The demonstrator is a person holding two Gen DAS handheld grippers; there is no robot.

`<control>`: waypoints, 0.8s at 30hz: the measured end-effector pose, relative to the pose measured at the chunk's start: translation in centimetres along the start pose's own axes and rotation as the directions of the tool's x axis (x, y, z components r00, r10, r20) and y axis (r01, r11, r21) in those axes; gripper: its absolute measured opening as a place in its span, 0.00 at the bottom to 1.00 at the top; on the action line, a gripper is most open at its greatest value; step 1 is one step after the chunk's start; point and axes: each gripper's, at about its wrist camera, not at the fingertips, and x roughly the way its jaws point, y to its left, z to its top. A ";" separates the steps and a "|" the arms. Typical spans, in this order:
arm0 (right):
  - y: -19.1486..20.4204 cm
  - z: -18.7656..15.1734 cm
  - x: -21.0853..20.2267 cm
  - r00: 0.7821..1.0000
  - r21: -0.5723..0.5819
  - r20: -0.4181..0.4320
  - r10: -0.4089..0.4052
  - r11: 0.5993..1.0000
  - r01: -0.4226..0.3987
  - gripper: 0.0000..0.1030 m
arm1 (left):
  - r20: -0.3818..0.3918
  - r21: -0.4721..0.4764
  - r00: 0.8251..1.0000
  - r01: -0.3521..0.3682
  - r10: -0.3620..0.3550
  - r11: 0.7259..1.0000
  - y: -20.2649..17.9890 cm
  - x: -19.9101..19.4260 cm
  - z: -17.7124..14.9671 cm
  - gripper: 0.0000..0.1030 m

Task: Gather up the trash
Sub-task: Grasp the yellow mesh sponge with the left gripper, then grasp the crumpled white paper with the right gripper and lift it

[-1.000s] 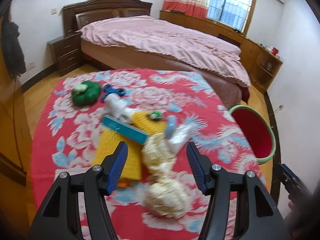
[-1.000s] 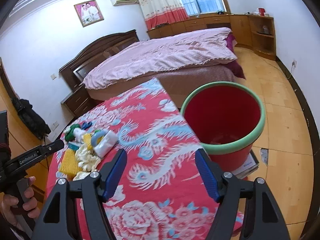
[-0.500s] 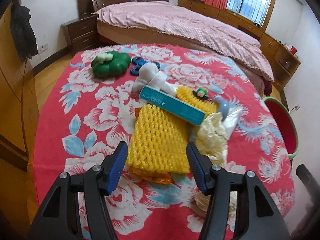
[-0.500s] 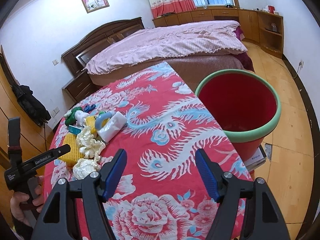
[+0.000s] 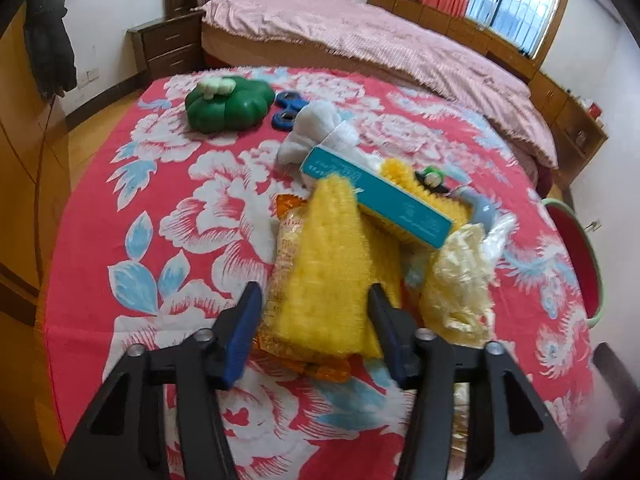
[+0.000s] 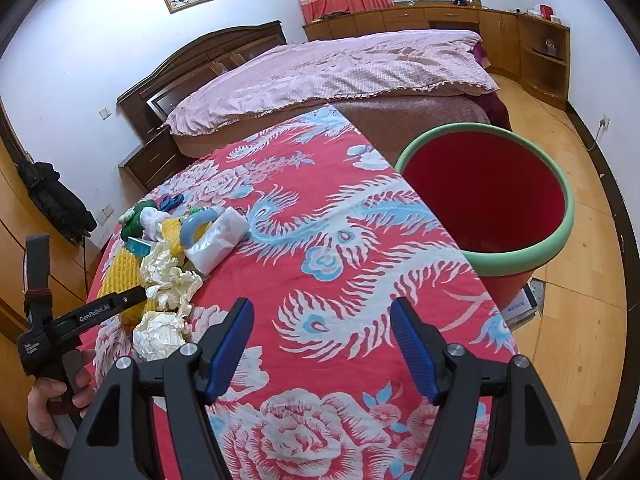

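A pile of trash lies on the red floral table [image 5: 168,216]. My left gripper [image 5: 316,312] is open, its jaws on either side of the near end of a yellow foam net [image 5: 332,272], not closed on it. An orange wrapper [image 5: 288,232] lies under the net. A teal box [image 5: 376,196] rests across the net's far end. Crumpled cream paper [image 5: 460,276] lies to the right. My right gripper [image 6: 322,320] is open and empty over the tablecloth, right of the pile [image 6: 168,256]. The red bucket with a green rim [image 6: 488,196] stands on the floor beyond the table's right edge.
A green pumpkin-shaped object [image 5: 226,106], a blue fidget spinner [image 5: 288,114] and a white sock-like cloth [image 5: 320,132] lie at the far side of the table. A white tissue pack [image 6: 218,246] sits by the pile. A bed [image 6: 340,72] stands behind.
My left gripper has moved forward and lower, from the crumpled paper to straddling the yellow foam net. The right gripper has pulled back slightly and stays open.
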 end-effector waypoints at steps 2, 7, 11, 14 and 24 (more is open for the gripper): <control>0.2 -0.1 0.1 1.000 -0.003 -0.005 0.003 1.000 -0.003 0.71 | 0.039 0.016 0.999 0.016 -0.017 1.000 -0.2 -0.9 -0.1 0.35; 0.7 -0.3 0.0 1.000 -0.015 -0.004 0.017 1.000 -0.017 0.71 | 0.096 0.073 0.994 0.051 -0.058 0.996 -1.1 -2.7 0.0 0.10; 1.2 -0.4 -0.4 1.000 -0.027 0.002 0.029 0.999 -0.028 0.71 | 0.113 0.067 0.989 0.092 -0.099 0.993 -1.3 -3.8 0.0 0.10; 1.6 -0.5 -0.7 0.999 -0.039 0.008 0.037 0.999 -0.037 0.71 | 0.140 0.055 0.984 0.103 -0.110 0.993 -1.2 -5.1 -0.1 0.10; 4.2 -1.0 -1.7 0.996 -0.104 0.011 0.085 0.991 -0.083 0.71 | 0.226 0.015 0.968 0.109 -0.110 0.994 0.8 -9.5 -0.5 0.10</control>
